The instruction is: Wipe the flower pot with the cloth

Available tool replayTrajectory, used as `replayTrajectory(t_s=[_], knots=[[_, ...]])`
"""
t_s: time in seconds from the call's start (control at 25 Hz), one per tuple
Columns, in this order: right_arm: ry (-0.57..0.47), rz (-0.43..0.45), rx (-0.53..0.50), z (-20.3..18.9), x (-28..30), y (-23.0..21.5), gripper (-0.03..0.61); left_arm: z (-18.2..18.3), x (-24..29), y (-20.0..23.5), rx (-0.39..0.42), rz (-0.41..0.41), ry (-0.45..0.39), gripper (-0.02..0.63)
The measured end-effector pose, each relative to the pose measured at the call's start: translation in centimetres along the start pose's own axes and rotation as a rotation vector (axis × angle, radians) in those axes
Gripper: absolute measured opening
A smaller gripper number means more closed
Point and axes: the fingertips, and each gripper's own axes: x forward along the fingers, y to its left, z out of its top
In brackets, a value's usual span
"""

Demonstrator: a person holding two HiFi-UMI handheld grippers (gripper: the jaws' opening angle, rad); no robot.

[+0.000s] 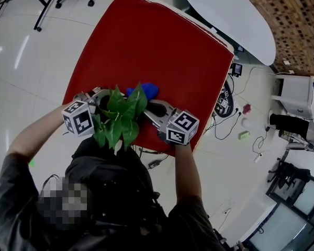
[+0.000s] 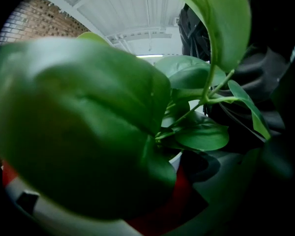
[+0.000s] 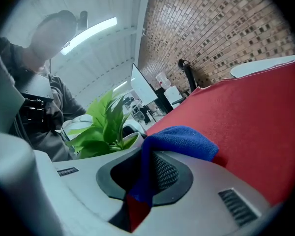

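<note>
While the right hand-held gripper [image 3: 140, 191] was clamped on a fold of the blue cloth [image 3: 179, 137], the rest of the cloth bulged out past its jaw tips, just above the red tabletop [image 1: 146, 41]. The flower pot [image 3: 129, 140] stood just beyond and to the left of those jaws, between the two hand-held grippers, near the tabletop's edge closest to the person. Its leaves [image 1: 118, 116] spread over it and hid most of its body from the head view. The left hand-held gripper [image 1: 91, 97] sat close against the plant's far side. Foliage filled its own view, so whether its jaws were wide, narrow or on the pot could not be told.

Handling, as a judgement: the cloth was soft and light and would fold or slip unless pinched deep in a bunched fold, as it was here. The white pot looked rigid, smooth and probably breakable, and top-heavy under the foliage. It would be best steadied at the rim or wall, never by the thin stems, while the cloth pressed lightly on the outer wall.
</note>
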Motion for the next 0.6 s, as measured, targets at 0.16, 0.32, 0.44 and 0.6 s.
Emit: replayTrajectory(t_s=[0.16,0.32,0.44,0.6], knots=[[-0.031,-0.027,0.025,-0.7,-1.0,1.0,0.051,0.0,0.1,0.1,-0.006,0.023,-0.012,0.471],[-0.065,-0.058,0.045,-1.4,-1.6,1.9,0.051,-0.2,0.0,0.3,-0.027,0.062,-0.029,0.471],[-0.074,-0.066,0.063,-2.2,-2.1,2.8,0.051,-0.2,0.0,0.4,-0.039,0.087,-0.038,0.472],[-0.088,-0.086,0.079,-2.8,-2.4,3.4,0.051,0.6,-0.3,0.6,-0.053,0.119,-0.039,0.474]])
